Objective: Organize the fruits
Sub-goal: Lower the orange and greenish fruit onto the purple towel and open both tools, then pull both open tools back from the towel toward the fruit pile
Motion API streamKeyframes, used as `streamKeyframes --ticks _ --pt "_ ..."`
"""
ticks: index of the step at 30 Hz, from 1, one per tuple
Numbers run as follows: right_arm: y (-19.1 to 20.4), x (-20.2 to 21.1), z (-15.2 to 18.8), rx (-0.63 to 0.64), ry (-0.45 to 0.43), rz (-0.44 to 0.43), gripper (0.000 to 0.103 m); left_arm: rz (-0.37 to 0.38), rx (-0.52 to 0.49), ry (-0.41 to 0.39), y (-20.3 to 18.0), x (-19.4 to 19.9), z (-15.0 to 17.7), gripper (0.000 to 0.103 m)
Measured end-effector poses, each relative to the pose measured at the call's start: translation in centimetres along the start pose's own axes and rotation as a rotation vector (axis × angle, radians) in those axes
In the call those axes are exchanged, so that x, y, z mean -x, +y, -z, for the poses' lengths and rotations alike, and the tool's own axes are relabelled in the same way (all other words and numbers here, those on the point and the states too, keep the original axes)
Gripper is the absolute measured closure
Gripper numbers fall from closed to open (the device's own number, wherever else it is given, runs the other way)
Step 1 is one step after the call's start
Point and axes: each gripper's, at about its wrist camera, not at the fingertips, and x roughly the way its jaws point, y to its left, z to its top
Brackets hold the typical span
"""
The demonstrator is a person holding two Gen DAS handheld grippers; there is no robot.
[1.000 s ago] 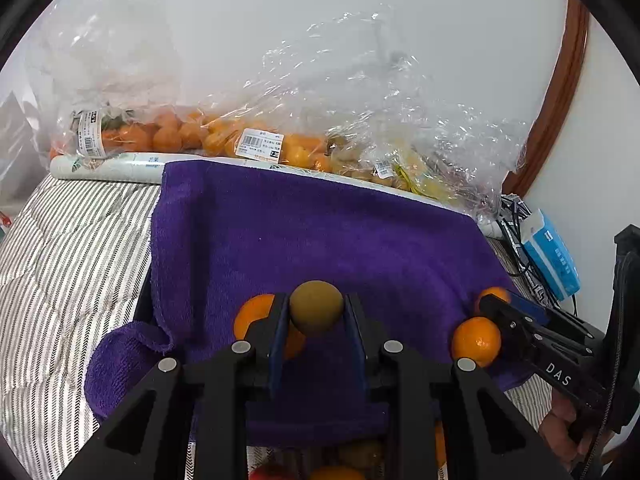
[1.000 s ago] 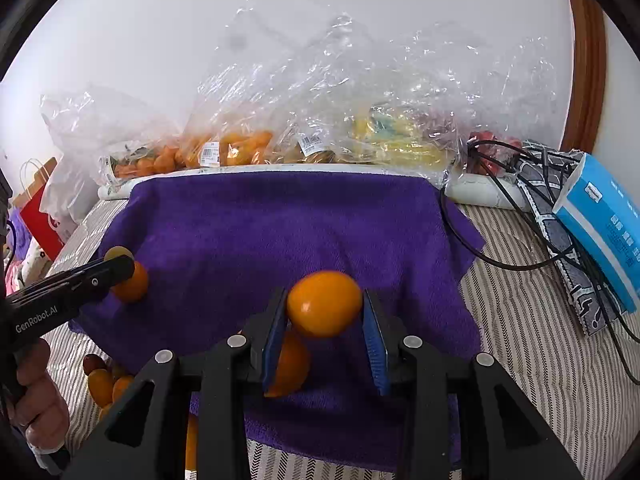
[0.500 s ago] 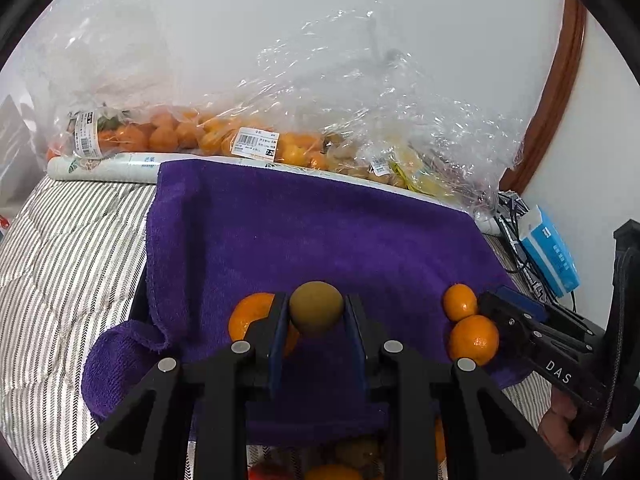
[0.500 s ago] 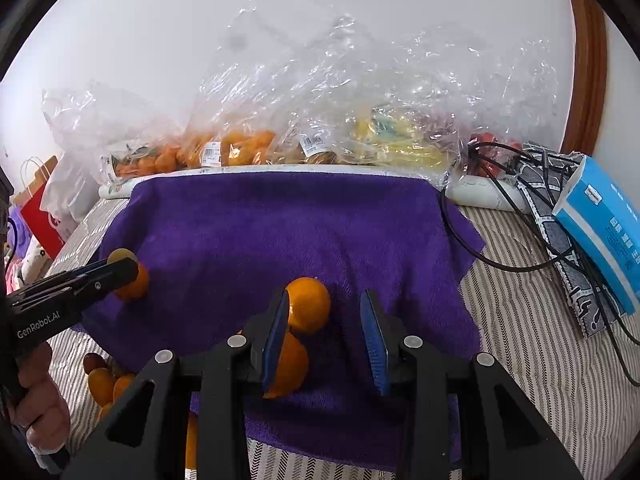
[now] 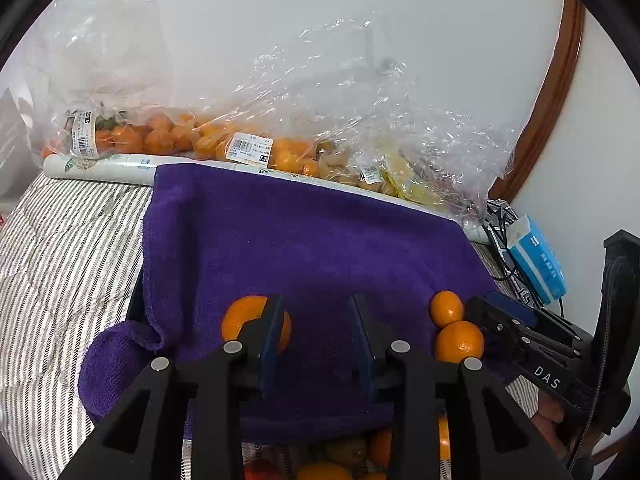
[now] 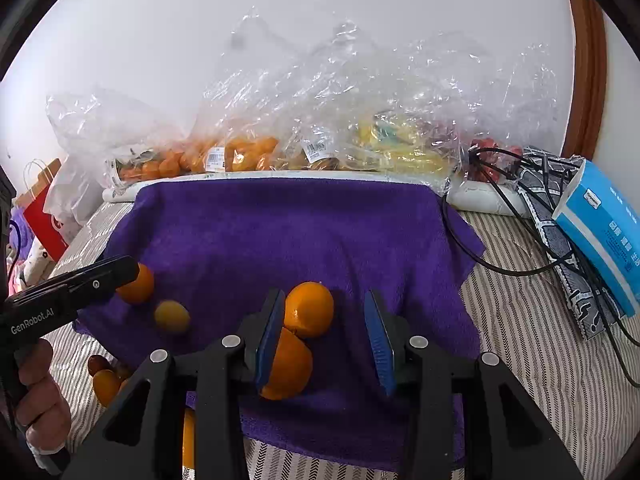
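Note:
A purple towel (image 5: 304, 240) lies on the striped bed. My left gripper (image 5: 316, 340) is open and empty above the towel's near edge; an orange (image 5: 244, 320) sits just left of its left finger. In the right wrist view my right gripper (image 6: 326, 332) is open and empty, with two oranges (image 6: 310, 308) (image 6: 290, 364) stacked on the towel (image 6: 288, 232) by its left finger. A small yellowish fruit (image 6: 172, 317) lies on the towel below the left gripper's fingers (image 6: 96, 276), next to another orange (image 6: 138, 284). The same pair of oranges (image 5: 458, 340) shows by the right gripper's fingertips (image 5: 496, 316).
Clear plastic bags of oranges and other fruit (image 5: 248, 148) (image 6: 320, 148) line the wall behind a white roll. A blue tissue box (image 6: 604, 228) and black cables (image 6: 500, 248) lie at the right. More loose fruit (image 5: 344, 460) (image 6: 104, 380) sits below the towel's near edge.
My right gripper opened and set its orange on the towel beside another orange. My left gripper opened and let go of the brownish fruit, which now lies on the towel.

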Motion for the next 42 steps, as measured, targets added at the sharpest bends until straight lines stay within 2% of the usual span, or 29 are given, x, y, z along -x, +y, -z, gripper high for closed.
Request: streamKeyframes --ticks 10,18,25,26,27,28,38,40,42 --pt "0.6 0.5 0.1 0.018 -0.021 0.026 0.062 0.001 -0.002 -0.005 -0.3 0.2 0.1 0.071" --pt "1.5 1.6 0.2 0.03 -0.038 0.018 0.059 -0.036 -0.005 -0.005 -0.5 0.5 0.5 0.071" --pt "2.6 4.6 0.5 -0.008 -0.062 -0.012 0.055 -0.071 -0.026 -0.052 0.5 4.0 1.8 0.071" --pt "2.7 5.1 0.9 -0.013 -0.06 -0.019 0.055 -0.075 -0.031 -0.053 0.6 4.4 2.0 0.067" --pt "2.9 5.5 1.3 -0.01 -0.055 -0.024 0.055 -0.078 -0.035 -0.054 0.8 5.0 2.4 0.061" --pt "3.3 5.9 1.7 -0.003 -0.047 -0.02 0.055 -0.078 -0.036 -0.057 1.1 5.6 2.8 0.059" --pt "6.2 5.6 6.3 0.029 0.047 -0.064 0.055 -0.106 -0.004 -0.032 4.2 8.1 7.2 0.058" --pt "6.5 5.1 6.9 0.034 0.073 -0.062 0.061 -0.094 -0.006 -0.035 4.3 8.5 7.6 0.058" --pt "6.7 4.5 7.4 0.036 0.094 -0.06 0.063 -0.085 -0.001 -0.045 4.5 8.8 7.8 0.054"
